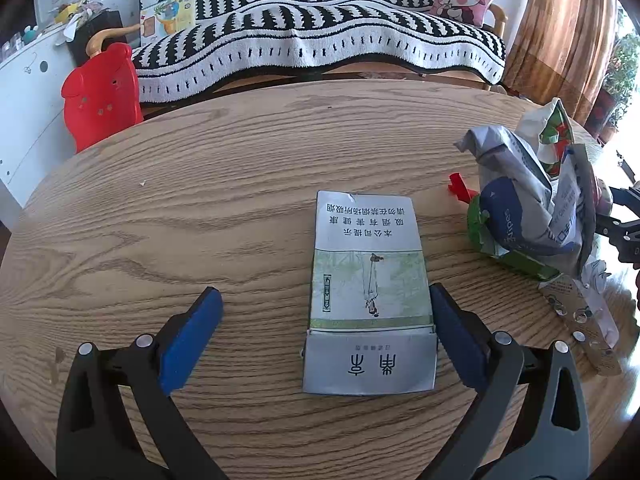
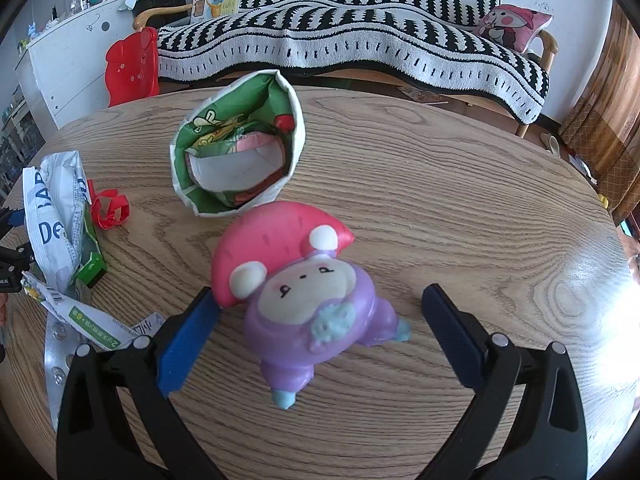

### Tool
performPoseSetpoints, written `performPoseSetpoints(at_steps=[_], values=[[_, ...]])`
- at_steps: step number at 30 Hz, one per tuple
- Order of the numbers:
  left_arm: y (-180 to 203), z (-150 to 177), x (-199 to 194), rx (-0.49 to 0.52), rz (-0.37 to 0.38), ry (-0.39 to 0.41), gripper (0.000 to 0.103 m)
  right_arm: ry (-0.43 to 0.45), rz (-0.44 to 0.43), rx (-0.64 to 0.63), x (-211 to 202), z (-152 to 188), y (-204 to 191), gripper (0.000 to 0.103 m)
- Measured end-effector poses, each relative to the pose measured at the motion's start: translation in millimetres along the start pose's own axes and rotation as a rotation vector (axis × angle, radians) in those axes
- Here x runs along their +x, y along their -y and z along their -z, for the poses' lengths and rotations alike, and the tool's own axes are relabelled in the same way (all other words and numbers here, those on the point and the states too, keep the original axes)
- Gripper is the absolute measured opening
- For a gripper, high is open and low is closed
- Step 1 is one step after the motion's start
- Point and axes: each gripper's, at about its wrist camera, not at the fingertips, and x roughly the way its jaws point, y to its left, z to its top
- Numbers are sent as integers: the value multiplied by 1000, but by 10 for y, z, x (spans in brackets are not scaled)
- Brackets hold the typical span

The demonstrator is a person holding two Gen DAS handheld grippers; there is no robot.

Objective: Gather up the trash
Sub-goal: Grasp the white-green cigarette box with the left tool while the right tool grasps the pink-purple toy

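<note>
A flat grey-and-green cigarette pack (image 1: 370,296) lies on the wooden table (image 1: 240,184), between the fingers of my left gripper (image 1: 326,316). That gripper is open; its right pad sits against the pack's edge, the left pad well apart. Crumpled wrappers (image 1: 528,204) and a red ribbon scrap (image 1: 458,190) lie to the right. In the right wrist view my right gripper (image 2: 320,316) is open around a purple squishy toy with a pink strawberry hat (image 2: 304,292). An open green-lined paper bag (image 2: 240,144) lies behind the toy. The wrappers (image 2: 60,216) and the red ribbon (image 2: 110,206) lie at left.
A black-and-white striped sofa (image 2: 344,36) with a pink cushion (image 2: 512,24) runs behind the table. A red child's chair (image 1: 102,96) stands at the far left edge, by a white cabinet (image 2: 72,52). A brown curtain (image 1: 560,32) hangs at right.
</note>
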Motion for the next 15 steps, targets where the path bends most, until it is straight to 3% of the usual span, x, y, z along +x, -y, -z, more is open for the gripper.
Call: performPoseSetpoints(at_steps=[2, 3, 4, 5, 7, 10, 15], values=[[12, -7, -5, -1, 1, 1, 97, 1, 7, 7, -16, 19, 6, 98], [28, -1, -17, 6, 4, 4, 90, 2, 10, 12, -20, 25, 2, 96], [54, 1, -42, 22, 14, 16, 81, 7, 6, 12, -33, 33, -8, 90], [80, 7, -76, 38, 21, 33, 54, 31, 2, 8, -79, 41, -31, 69], [105, -6, -100, 35, 27, 31, 54, 25, 3, 14, -124, 52, -62, 54], [120, -27, -134, 4, 77, 23, 53, 34, -18, 55, -173, 68, -42, 50], [195, -42, -232, 5, 81, 41, 54, 60, 8, 43, -340, 59, -97, 50]])
